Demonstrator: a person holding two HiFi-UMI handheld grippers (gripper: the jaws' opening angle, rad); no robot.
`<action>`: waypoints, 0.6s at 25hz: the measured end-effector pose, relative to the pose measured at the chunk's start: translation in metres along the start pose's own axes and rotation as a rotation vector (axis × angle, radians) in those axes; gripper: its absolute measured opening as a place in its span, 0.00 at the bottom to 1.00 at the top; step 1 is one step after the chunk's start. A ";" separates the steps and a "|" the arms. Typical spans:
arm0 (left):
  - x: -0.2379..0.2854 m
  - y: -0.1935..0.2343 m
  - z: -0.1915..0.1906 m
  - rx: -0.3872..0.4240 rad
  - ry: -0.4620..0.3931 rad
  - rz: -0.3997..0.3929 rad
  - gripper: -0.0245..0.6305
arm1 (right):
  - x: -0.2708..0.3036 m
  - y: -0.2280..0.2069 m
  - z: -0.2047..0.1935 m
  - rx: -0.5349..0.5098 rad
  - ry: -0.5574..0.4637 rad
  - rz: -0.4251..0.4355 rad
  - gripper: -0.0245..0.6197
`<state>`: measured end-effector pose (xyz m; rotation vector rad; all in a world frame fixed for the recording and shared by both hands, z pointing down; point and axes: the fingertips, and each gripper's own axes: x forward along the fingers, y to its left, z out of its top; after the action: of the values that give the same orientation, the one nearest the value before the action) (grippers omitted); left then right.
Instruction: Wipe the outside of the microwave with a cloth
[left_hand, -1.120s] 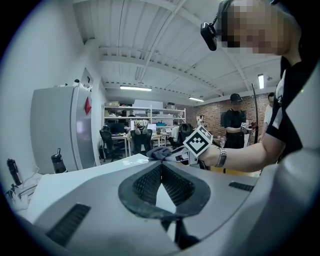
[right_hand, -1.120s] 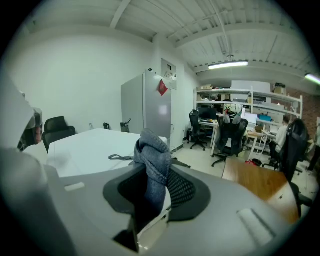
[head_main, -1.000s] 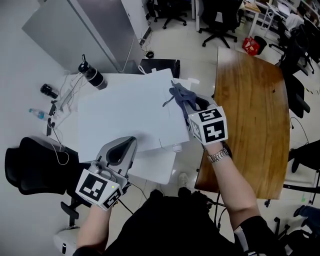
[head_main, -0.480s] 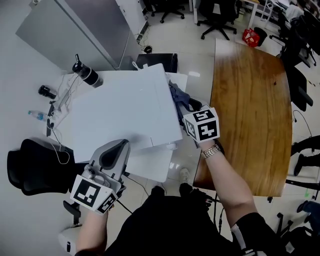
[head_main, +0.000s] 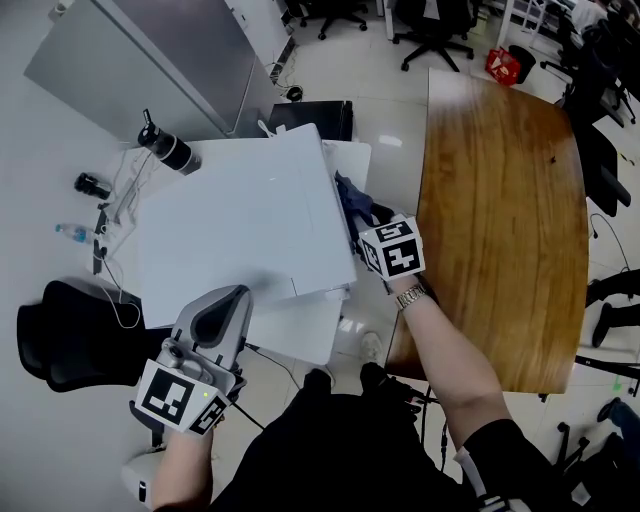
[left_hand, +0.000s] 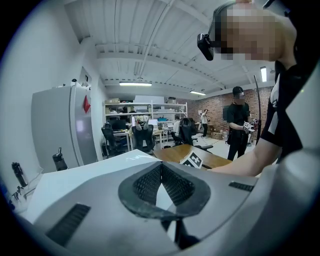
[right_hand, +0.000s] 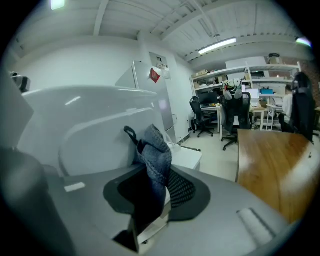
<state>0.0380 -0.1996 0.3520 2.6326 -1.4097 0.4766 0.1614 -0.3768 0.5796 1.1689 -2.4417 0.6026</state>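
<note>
While the right gripper (head_main: 368, 218) has its jaws pinching the cloth (head_main: 350, 198) against the microwave (head_main: 240, 215) on its right side, the left gripper (head_main: 232, 300) sits at the near corner, jaws pressed together on nothing. Drag could tug that loosely bunched cloth free.

No legible words, brand names or numbers appear in any view. The right marker cube (head_main: 392, 249) and the left marker cube (head_main: 180, 397) carry black-and-white square code patterns only, without letters or digits. The grey cabinet (left_hand: 55, 127) bears a red diamond-shaped sign (left_hand: 86, 104); any print on it is too small to read. A pale notice (right_hand: 160, 61) is fixed above that sign on the same cabinet, and its content cannot be read either.
</note>
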 end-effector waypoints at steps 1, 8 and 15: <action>0.001 0.000 0.000 0.000 0.000 0.001 0.04 | 0.003 -0.001 -0.004 0.000 0.008 -0.001 0.20; 0.004 -0.004 0.002 0.000 -0.006 0.003 0.04 | 0.023 -0.010 -0.032 -0.001 0.078 -0.007 0.20; 0.005 -0.006 -0.001 -0.004 0.005 0.015 0.04 | 0.035 -0.015 -0.055 -0.003 0.141 -0.010 0.20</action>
<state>0.0454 -0.1998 0.3552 2.6180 -1.4286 0.4811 0.1602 -0.3792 0.6463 1.0981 -2.3161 0.6549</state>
